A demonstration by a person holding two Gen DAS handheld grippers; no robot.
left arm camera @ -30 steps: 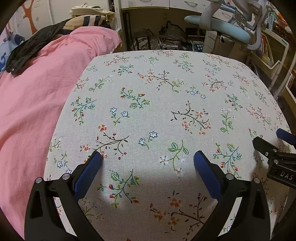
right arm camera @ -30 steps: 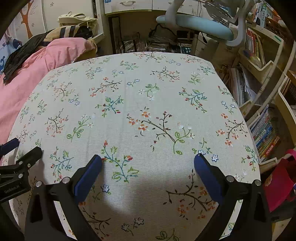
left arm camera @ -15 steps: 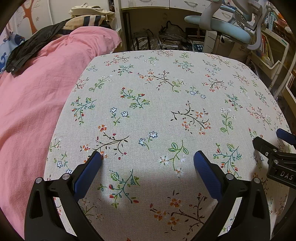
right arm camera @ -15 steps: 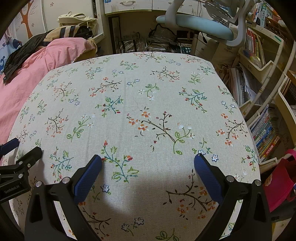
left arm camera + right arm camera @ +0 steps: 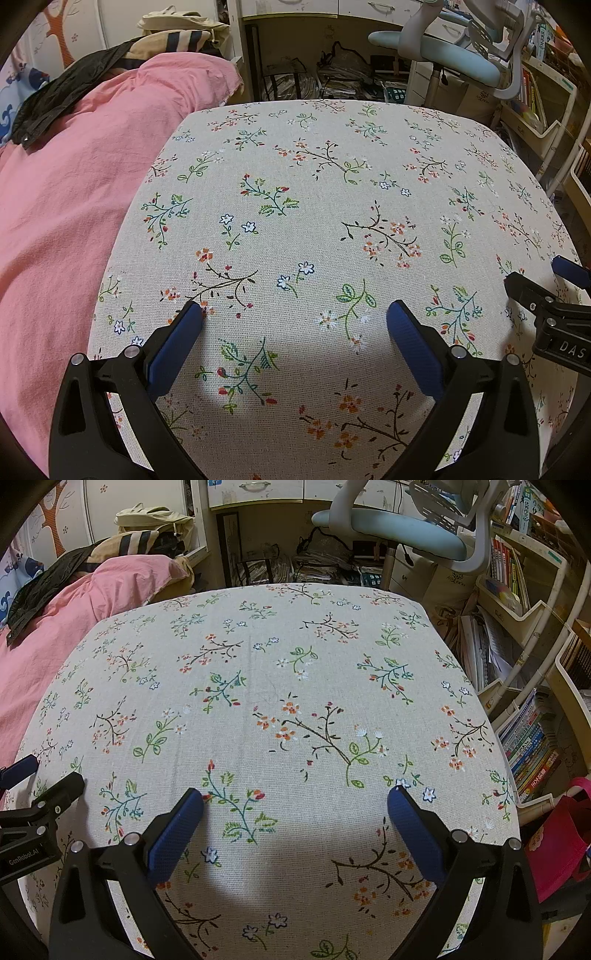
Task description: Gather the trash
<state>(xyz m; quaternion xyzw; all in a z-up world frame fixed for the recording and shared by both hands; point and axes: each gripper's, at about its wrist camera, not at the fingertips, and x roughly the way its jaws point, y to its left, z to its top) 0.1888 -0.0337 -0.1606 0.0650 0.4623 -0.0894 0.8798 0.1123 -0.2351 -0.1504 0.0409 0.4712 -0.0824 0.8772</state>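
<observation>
No trash shows in either view. A table with a floral cloth (image 5: 332,206) fills both views (image 5: 280,686). My left gripper (image 5: 294,317) is open and empty above the near part of the table. My right gripper (image 5: 295,801) is open and empty beside it. The right gripper's fingers also show at the right edge of the left wrist view (image 5: 546,299). The left gripper's fingers show at the left edge of the right wrist view (image 5: 44,797).
A bed with a pink quilt (image 5: 66,206) touches the table's left side. A light blue desk chair (image 5: 391,535) stands behind the table. Shelves of books (image 5: 532,746) and a red bag (image 5: 561,834) stand to the right.
</observation>
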